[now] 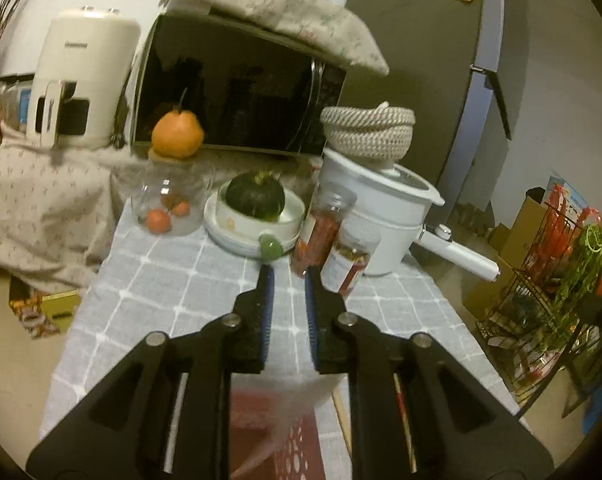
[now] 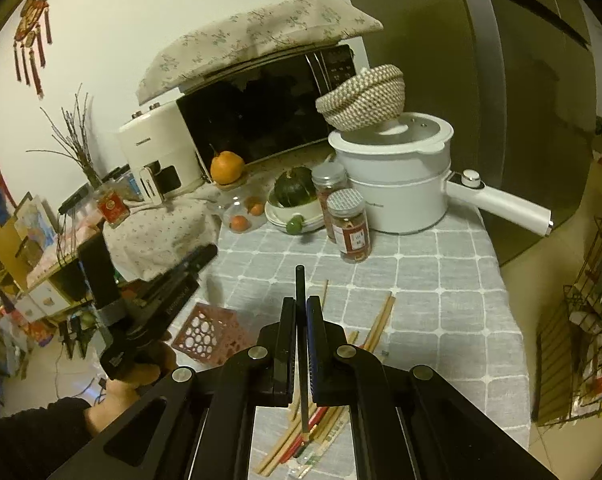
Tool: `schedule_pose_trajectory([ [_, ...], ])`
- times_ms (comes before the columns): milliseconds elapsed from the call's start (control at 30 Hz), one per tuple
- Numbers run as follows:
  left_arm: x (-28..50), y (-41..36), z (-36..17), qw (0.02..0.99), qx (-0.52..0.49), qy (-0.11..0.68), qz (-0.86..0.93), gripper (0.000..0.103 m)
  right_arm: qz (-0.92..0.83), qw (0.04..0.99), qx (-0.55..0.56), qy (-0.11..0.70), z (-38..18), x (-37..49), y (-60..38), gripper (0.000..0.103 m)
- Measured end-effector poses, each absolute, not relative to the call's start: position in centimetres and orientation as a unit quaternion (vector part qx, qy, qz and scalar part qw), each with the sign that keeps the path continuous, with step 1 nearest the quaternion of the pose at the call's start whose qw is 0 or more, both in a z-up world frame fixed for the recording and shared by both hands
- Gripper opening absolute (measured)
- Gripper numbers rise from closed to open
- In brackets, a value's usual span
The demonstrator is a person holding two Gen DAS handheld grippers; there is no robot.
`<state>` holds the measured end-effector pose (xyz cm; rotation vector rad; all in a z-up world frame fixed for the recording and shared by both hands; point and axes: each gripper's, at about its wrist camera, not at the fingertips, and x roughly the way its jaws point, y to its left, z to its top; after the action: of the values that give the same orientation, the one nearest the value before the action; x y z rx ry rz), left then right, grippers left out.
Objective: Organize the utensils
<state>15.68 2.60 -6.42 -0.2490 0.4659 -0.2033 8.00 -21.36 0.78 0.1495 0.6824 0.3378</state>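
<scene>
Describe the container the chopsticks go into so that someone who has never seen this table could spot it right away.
Start at the grey checked tablecloth and go to its near left corner, left of the scattered chopsticks. There lies the holder, a dark red square box tipped on its side. Its walls are punched with round white-edged holes, unlike anything nearby.

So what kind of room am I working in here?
Most likely a home kitchen or dining corner: a microwave under a floral cloth, a white electric pot and spice jars stand at the back of a table with a grey checked cloth, beside a tall fridge.
</scene>
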Motion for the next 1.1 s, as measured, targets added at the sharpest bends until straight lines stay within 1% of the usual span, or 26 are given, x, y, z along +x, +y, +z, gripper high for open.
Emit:
schedule_pose_trajectory([
  [133, 14.6, 2.9, -5.1, 0.955, -0.12, 0.249, -0.105, 0.031, 0.171, 0.93, 0.074, 0.316, 2.3, 7.5, -20.9, 0.005],
  [200, 13.7, 3.0, -3.8, 0.953, -0.113, 0.259, -0.113, 0.045, 0.177, 0.932, 0.074, 0.306, 3.3, 7.4, -20.5, 0.005],
  [333, 12.1, 4.2, -2.3, 0.946, -0.107, 0.289, -0.105, 0.051, 0.19, 0.934, 0.074, 0.293, 5.8, 7.3, -19.3, 0.005],
  [400, 11.3, 5.2, -1.8, 0.941, -0.101, 0.309, -0.09, 0.06, 0.198, 0.934, 0.071, 0.287, 7.1, 7.2, -18.4, 0.005],
  [467, 10.8, 6.2, -1.9, 0.934, -0.1, 0.334, -0.078, 0.064, 0.204, 0.935, 0.067, 0.284, 8.3, 7.1, -17.6, 0.005],
  [533, 10.4, 7.3, -2.5, 0.924, -0.101, 0.364, -0.063, 0.065, 0.211, 0.934, 0.066, 0.281, 9.4, 7.0, -16.8, 0.005],
  [667, 9.7, 9.6, -4.2, 0.907, -0.104, 0.407, -0.038, 0.071, 0.216, 0.935, 0.065, 0.272, 11.1, 7.0, -15.2, 0.005],
  [767, 9.6, 10.8, -5.4, 0.895, -0.111, 0.431, -0.025, 0.071, 0.216, 0.936, 0.069, 0.268, 11.7, 7.5, -13.9, 0.005],
  [900, 9.4, 12.3, -6.0, 0.886, -0.133, 0.443, -0.025, 0.072, 0.216, 0.937, 0.07, 0.267, 11.4, 8.6, -12.1, 0.005],
  [1100, 9.2, 12.6, -6.2, 0.882, -0.139, 0.449, -0.032, 0.072, 0.203, 0.938, 0.053, 0.275, 9.1, 10.8, -8.8, 0.005],
])
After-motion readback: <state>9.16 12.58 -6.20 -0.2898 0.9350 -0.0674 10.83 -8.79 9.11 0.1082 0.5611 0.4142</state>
